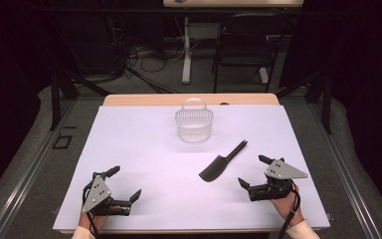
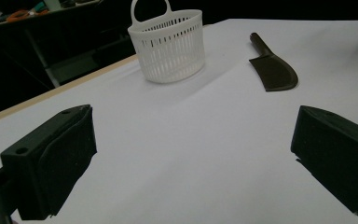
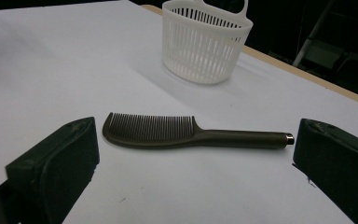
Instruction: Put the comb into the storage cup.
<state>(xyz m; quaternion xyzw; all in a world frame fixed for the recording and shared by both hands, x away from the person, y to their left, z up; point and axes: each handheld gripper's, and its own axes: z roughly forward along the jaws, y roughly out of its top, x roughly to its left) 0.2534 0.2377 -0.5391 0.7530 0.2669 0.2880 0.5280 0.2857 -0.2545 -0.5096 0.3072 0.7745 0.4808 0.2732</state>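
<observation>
two claws rest wide open and hold nothing. the right claw (image 1: 252,172) faces the comb (image 3: 168,132) near the worktop's (image 1: 144,149) right edge, ready to grab it; the left claw (image 1: 126,182) waits.

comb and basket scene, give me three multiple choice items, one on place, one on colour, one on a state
1. Where does the comb lie?
A. inside the basket
B. flat on the white table cover, nearer the right gripper
C. on the floor

2. What colour is the basket?
A. white
B. red
C. black

3. How is the right gripper?
A. shut on the comb
B. shut, holding nothing
C. open, holding nothing

Answers:
1 B, the comb rests on the table cover, just ahead of the right gripper.
2 A, its slotted wall is white.
3 C, its fingers stand wide apart short of the comb.
</observation>
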